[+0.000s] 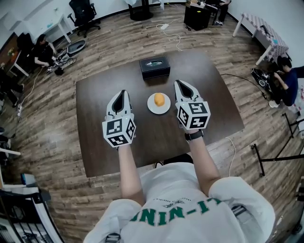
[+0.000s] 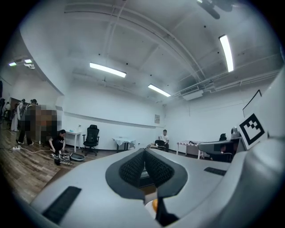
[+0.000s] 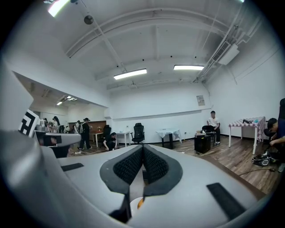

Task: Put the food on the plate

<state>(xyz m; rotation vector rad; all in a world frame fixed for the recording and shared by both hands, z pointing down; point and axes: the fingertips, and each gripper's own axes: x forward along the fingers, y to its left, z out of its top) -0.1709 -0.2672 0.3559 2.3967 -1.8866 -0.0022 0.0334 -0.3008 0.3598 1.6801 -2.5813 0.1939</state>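
Note:
An orange piece of food (image 1: pixel 159 99) lies on a small white plate (image 1: pixel 158 108) at the middle of the dark brown table (image 1: pixel 95 142). My left gripper (image 1: pixel 123 93) hovers just left of the plate, shut, with nothing between its pads. Just right of the plate my right gripper (image 1: pixel 179 84) is shut and empty too. In the left gripper view the left gripper (image 2: pixel 144 161) shows its pads pressed together, with a sliver of the orange food (image 2: pixel 154 205) below. The right gripper view shows the right gripper (image 3: pixel 142 160) the same way, with the plate (image 3: pixel 135 204) below.
A black box (image 1: pixel 154 67) stands on the table beyond the plate. People sit on the floor at the far left (image 1: pixel 43 52) and at the right (image 1: pixel 285 80). Office chairs (image 1: pixel 83 14), cables and tables ring the room.

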